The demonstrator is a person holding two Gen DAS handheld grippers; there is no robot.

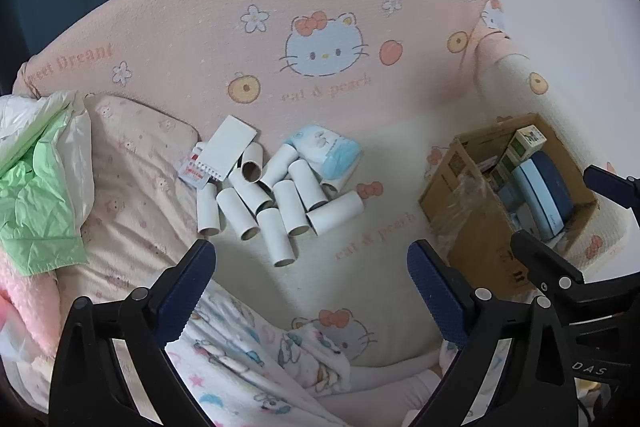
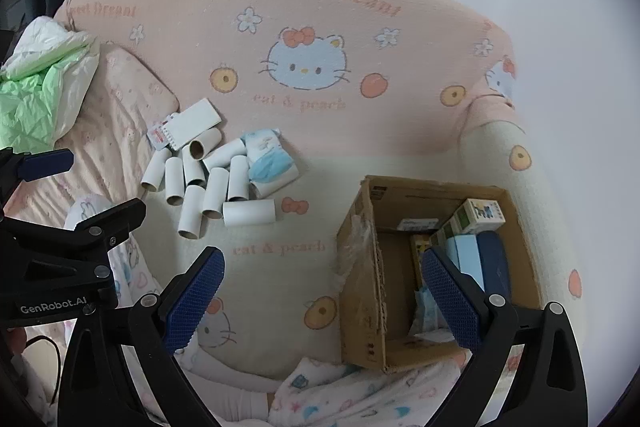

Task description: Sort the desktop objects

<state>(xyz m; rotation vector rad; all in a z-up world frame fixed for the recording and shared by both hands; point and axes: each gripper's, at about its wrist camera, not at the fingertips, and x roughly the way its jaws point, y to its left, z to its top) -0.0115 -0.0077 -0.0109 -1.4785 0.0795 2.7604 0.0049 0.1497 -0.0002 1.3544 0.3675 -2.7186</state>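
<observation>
Both the left gripper point(image 1: 310, 291) and the right gripper point(image 2: 322, 297) hang with jaws spread wide, empty, tilted down to survey the job – nothing is picked yet. Beyond, white cardboard tubes point(image 1: 276, 199) lie heaped on the bedsheet point(image 1: 200, 39) beside a blue tissue pack point(image 1: 328, 151) – the cardboard box point(image 2: 362, 267), half filled, likely awaits them

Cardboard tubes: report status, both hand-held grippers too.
Left hand-held gripper open, empty. Right hand-held gripper open, empty. Cardboard tubes piled loose on the bedsheet, none in the cardboard box. Nothing blocking the pile.
</observation>
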